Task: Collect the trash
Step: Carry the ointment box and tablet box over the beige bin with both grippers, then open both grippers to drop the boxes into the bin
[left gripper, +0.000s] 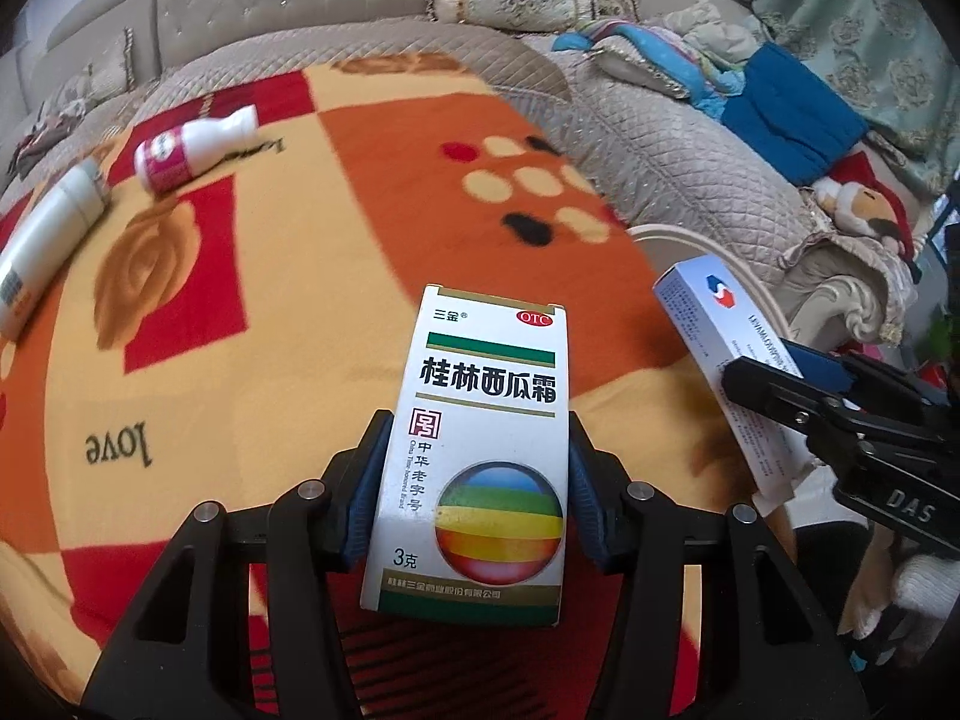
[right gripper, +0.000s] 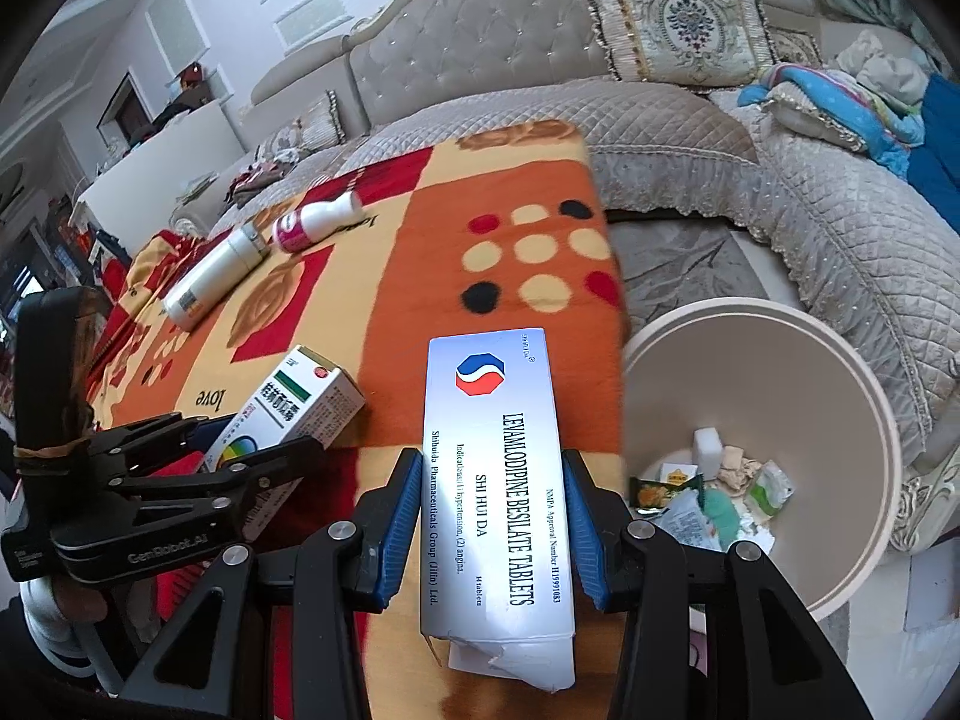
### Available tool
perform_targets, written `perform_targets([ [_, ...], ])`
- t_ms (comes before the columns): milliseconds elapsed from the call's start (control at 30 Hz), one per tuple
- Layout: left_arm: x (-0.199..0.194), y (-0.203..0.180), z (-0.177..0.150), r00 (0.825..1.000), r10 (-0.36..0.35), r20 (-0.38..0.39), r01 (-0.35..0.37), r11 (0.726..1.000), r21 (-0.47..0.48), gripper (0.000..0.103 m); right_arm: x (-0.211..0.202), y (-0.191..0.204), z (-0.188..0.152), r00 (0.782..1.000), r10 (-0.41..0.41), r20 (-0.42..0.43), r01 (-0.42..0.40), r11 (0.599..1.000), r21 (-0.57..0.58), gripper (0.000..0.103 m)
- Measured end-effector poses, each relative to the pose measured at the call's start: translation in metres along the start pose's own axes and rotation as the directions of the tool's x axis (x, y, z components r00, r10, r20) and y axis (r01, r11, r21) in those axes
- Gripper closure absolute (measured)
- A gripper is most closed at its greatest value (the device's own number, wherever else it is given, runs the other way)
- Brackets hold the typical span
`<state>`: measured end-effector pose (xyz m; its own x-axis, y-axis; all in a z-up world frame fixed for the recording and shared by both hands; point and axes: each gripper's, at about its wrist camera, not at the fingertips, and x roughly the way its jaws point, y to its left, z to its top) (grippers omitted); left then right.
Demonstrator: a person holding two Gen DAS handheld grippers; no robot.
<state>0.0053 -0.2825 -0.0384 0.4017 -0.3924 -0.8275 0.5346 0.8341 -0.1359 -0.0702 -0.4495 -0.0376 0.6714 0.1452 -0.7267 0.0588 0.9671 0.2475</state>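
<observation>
My left gripper (left gripper: 477,468) is shut on a white medicine box with a rainbow ball (left gripper: 486,384), its blue pads pressing both long sides. In the right wrist view that gripper (right gripper: 252,438) and its box (right gripper: 306,396) sit at the lower left. My right gripper (right gripper: 492,480) is shut on a long white tablets box (right gripper: 489,420) with a torn near end, held above the blanket's edge. The left wrist view shows it (left gripper: 780,372) with the tablets box (left gripper: 708,312) at the right. A beige bin (right gripper: 840,396) stands on the floor to the right, with wrappers and paper inside.
A pink-labelled white bottle (right gripper: 318,219) and a long white bottle (right gripper: 216,270) lie on the orange patterned blanket (right gripper: 420,240) farther back. A quilted grey sofa (right gripper: 810,228) curves behind the bin, with cushions and piled clothes on it.
</observation>
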Motion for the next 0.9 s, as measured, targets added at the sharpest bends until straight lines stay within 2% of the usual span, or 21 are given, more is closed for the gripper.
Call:
perform_targets([
  [267,0.004,-0.044,0.022,0.999,-0.049,0.015,0.048,0.996,0.071,0.051,-0.019,-0.038,0.003,0.998,-0.05,0.029,0.049,0.997,0.052,0.059],
  [467,0.017,-0.081,0.036,0.995,-0.101,-0.005,0.101,0.989,0.111,0.051,-0.029,-0.08,0.003,0.994,-0.107,0.034,0.103,0.989,0.111,0.059],
  [700,0.044,-0.114,0.054,0.987,-0.15,-0.05,0.156,0.98,0.124,0.051,-0.02,-0.13,0.0,0.989,-0.151,-0.005,0.149,0.968,0.203,0.059],
  [900,0.062,-0.128,0.062,0.981,-0.176,-0.076,0.184,0.977,0.113,0.051,-0.006,-0.152,-0.006,0.988,-0.153,-0.037,0.157,0.954,0.254,0.059],
])
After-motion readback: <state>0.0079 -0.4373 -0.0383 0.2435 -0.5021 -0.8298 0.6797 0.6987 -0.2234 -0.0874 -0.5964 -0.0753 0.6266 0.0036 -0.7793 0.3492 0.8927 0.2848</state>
